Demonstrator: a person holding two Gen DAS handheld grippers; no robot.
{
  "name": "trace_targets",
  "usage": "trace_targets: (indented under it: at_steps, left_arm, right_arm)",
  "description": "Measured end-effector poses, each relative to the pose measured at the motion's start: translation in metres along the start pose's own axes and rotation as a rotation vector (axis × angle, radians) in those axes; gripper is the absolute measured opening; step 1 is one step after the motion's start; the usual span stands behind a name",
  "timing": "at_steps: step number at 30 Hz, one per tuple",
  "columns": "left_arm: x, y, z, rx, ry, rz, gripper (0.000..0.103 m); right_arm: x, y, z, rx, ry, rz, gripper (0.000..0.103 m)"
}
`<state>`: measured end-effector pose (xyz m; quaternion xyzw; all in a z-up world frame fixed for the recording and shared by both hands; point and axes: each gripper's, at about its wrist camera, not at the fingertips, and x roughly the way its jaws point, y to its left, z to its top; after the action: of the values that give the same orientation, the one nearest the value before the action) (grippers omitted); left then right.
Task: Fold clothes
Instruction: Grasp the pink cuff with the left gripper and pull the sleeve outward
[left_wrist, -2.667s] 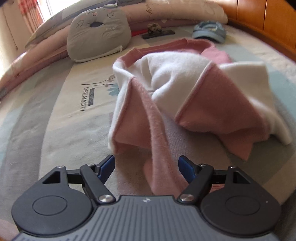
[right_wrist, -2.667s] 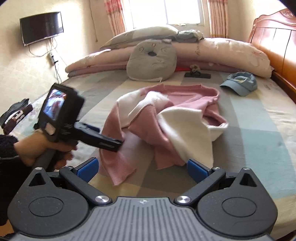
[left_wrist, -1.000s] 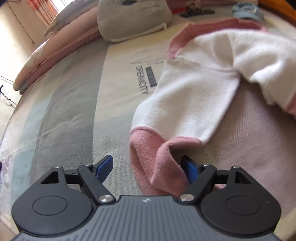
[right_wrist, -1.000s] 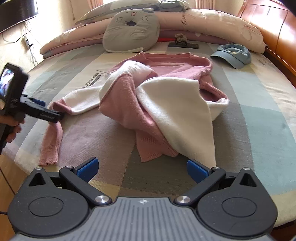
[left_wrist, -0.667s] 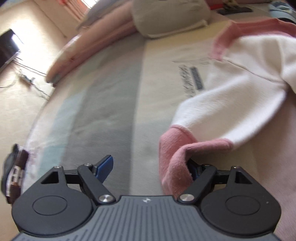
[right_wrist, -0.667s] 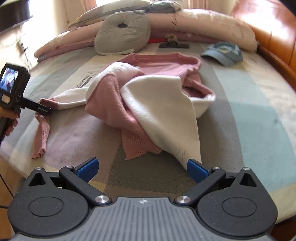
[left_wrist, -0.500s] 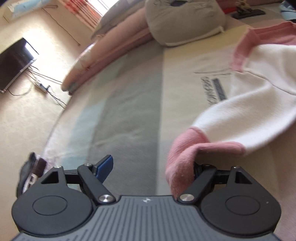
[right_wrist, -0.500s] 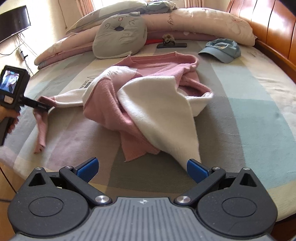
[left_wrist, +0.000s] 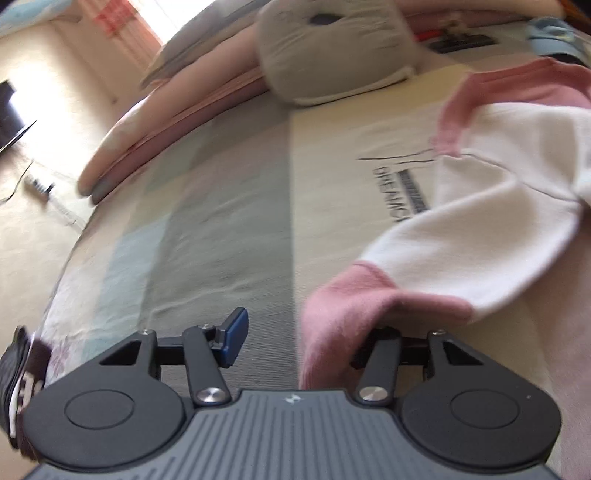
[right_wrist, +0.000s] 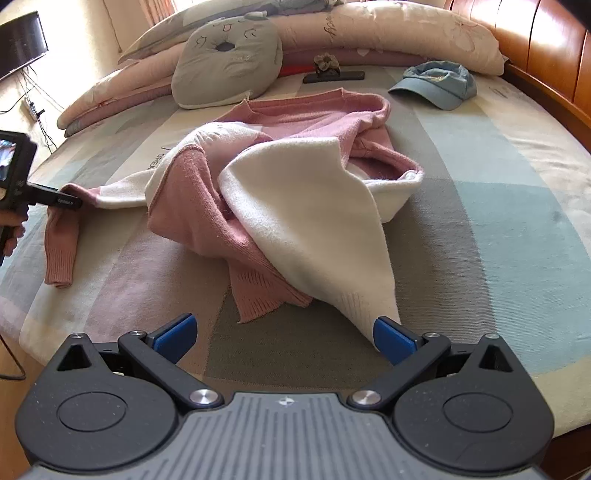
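Left wrist view: left hand-held gripper (left_wrist: 295, 339) jaws have just been closing, pink sleeve cuff (left_wrist: 332, 325) between, not clamped | right hand-held gripper (right_wrist: 284, 334) agape, near sweater hem (right_wrist: 373, 317) | purpose: spread sweater (right_wrist: 295, 184) flat on bed (right_wrist: 498, 221)

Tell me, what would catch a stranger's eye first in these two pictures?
A rumpled pink and white sweater lies heaped in the middle of the striped bed. At the bed's left edge the left hand-held gripper has been closing, with the sweater's pink cuff between its jaws, while the right hand-held gripper hangs open by the white hem. Behind, a grey cat-face cushion and a blue cap sit near the pillows.
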<state>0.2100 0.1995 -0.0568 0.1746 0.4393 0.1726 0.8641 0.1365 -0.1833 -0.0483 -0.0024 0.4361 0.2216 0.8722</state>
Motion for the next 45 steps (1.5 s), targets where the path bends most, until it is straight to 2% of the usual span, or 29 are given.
trace_targets:
  at_steps: [4,7,8,9,10,12,19,26,31,35,41,45]
  left_arm:
    - [-0.011,0.000,-0.006,0.035,-0.042,-0.078,0.044]
    - [-0.014,0.000,-0.008,0.064,-0.065,-0.088,0.043]
    - [-0.015,0.000,-0.009,0.072,-0.068,-0.090,0.038]
    - [-0.015,0.001,-0.009,0.075,-0.070,-0.088,0.022]
    - [-0.014,0.002,-0.010,0.074,-0.071,-0.081,0.017]
    - [-0.013,0.003,-0.011,0.072,-0.072,-0.068,0.013]
    - [-0.010,0.026,-0.001,0.040,-0.089,0.002,0.012]
    - [0.004,0.064,0.029,-0.006,-0.103,0.121,0.010]
    - [0.025,0.100,0.043,-0.073,-0.076,0.206,0.008]
    - [0.035,0.119,0.047,-0.106,-0.079,0.230,0.009]
    - [0.027,0.123,0.047,-0.059,-0.208,0.270,0.011]
    - [0.045,0.119,0.028,0.006,-0.130,0.247,0.016]
  right_arm:
    - [0.007,0.007,0.002,-0.019,0.017,0.008,0.103]
    - [0.011,0.013,0.004,-0.034,0.025,0.015,0.103]
    - [0.012,0.015,0.004,-0.037,0.028,0.018,0.103]
    - [0.013,0.016,0.004,-0.039,0.031,0.020,0.103]
    - [0.014,0.017,0.004,-0.041,0.034,0.021,0.103]
    - [0.014,0.018,0.004,-0.046,0.038,0.021,0.103]
    - [0.013,0.017,0.007,-0.039,0.039,0.009,0.103]
    - [0.013,0.018,0.010,-0.046,0.040,-0.011,0.103]
    - [0.015,0.018,0.014,-0.047,0.042,-0.032,0.103]
    - [0.019,0.020,0.017,-0.055,0.053,-0.048,0.103]
    - [0.027,0.023,0.021,-0.062,0.069,-0.070,0.103]
    - [0.032,0.027,0.021,-0.072,0.083,-0.078,0.103]
